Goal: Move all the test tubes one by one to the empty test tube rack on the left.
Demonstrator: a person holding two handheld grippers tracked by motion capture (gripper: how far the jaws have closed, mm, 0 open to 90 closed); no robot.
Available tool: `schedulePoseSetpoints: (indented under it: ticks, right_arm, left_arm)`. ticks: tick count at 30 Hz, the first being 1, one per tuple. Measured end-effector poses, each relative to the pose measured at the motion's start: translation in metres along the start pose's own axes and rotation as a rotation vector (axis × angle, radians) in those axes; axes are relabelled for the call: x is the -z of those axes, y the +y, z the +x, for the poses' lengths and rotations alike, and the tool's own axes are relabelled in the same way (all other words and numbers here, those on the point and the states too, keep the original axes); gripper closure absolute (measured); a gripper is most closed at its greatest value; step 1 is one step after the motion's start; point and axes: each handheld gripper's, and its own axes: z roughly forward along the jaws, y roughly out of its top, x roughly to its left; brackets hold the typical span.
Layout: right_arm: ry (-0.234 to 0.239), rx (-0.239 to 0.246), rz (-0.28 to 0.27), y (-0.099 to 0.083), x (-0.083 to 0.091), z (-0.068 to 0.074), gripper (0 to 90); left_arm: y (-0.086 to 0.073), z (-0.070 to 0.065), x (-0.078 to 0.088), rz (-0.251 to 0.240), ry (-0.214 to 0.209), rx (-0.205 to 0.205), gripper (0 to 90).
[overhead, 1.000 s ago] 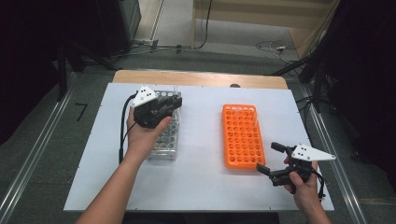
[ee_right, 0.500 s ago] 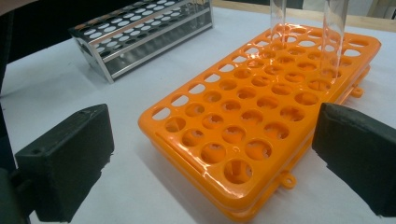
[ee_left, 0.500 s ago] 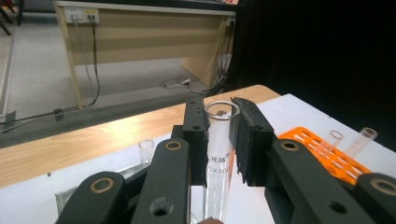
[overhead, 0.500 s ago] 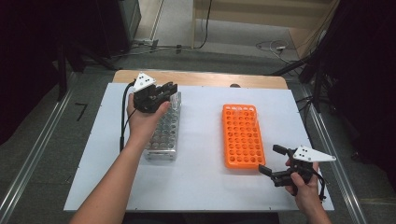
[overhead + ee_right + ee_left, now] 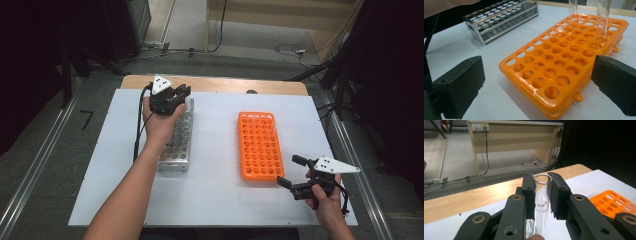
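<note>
Two racks [image 5: 175,145] [image 5: 259,145], three glass tubes [image 5: 541,197] [image 5: 573,11] [image 5: 603,17], two tools [image 5: 181,91] [image 5: 291,171]

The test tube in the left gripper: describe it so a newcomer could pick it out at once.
Start at the white table, then the metal rack on its left side. At that rack's far end, the left gripper clamps a clear glass test tube. Unlike the two tubes standing in the orange rack, it sits between black jaws.

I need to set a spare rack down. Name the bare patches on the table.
Bare: the white table between metal rack and orange rack, its near edge, and left of the metal rack. Crowded: the near right corner, where the right gripper rests.
</note>
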Motion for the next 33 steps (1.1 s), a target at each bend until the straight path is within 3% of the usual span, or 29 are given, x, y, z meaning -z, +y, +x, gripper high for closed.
schedulePoseSetpoints:
  ticks: [4, 17, 30, 33]
  right_arm:
    - [0.000, -0.006, 0.001, 0.000, 0.000, 0.000, 0.0]
    - [-0.004, -0.014, -0.004, -0.001, 0.001, -0.001, 0.0]
    - [-0.007, -0.010, -0.001, 0.000, 0.000, -0.001, 0.0]
    - [-0.007, -0.011, 0.002, -0.001, 0.000, -0.001, 0.0]
  left_arm:
    - [-0.004, 0.000, -0.006, 0.007, 0.017, -0.018, 75.7]
    - [-0.020, 0.002, -0.015, 0.074, 0.043, 0.001, 75.5]
    - [-0.025, 0.003, -0.017, 0.151, 0.027, 0.006, 74.5]
    - [-0.025, 0.004, -0.016, 0.168, 0.016, 0.021, 69.1]
